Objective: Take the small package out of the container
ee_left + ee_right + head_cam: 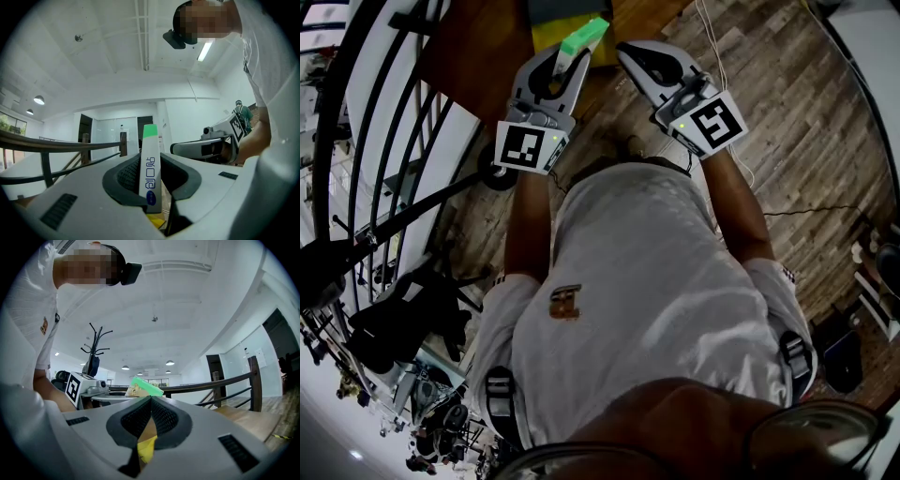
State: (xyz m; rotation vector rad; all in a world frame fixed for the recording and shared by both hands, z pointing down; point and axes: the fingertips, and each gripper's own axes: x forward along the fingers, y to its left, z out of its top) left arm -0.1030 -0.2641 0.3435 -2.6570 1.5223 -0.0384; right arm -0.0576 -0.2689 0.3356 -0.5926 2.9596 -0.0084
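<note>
**Head view.** A person in a white shirt [647,281] holds both grippers out toward 12 o'clock. The left gripper [571,59] has its fingers set narrow on a packet [585,37], whose green end sticks out past the tips toward 1 o'clock. The packet's far end overlaps the yellow container [549,31], which sits on a wooden table [483,47] at 12 o'clock. This view does not show how high the packet is above the container. The right gripper [629,53] lies just beside the left one, at its 3 o'clock, with its fingers together and nothing in them. Plank floor [787,103] fills the 2 o'clock side, and a railing [384,103] curves down at 9 o'clock.

**Left gripper view.** The packet [150,168], white with blue print and a green top, stands upright with both pads pressing on it. It rises past the fingertips against the ceiling. The right gripper [187,148] shows at 3 o'clock, and the railing [61,145] at 9 o'clock.

**Right gripper view.** The right gripper's [150,400] pads meet, with nothing between them. A bit of yellow, the container [146,448], shows through the gap lower down at 6 o'clock. Just behind the tips, toward 11 o'clock, the packet's [146,386] green end peeks up. The left gripper's marker cube [74,386] is at 9 o'clock. A coat stand [96,341] stands behind it, and the railing [225,380] runs at 3 o'clock.
</note>
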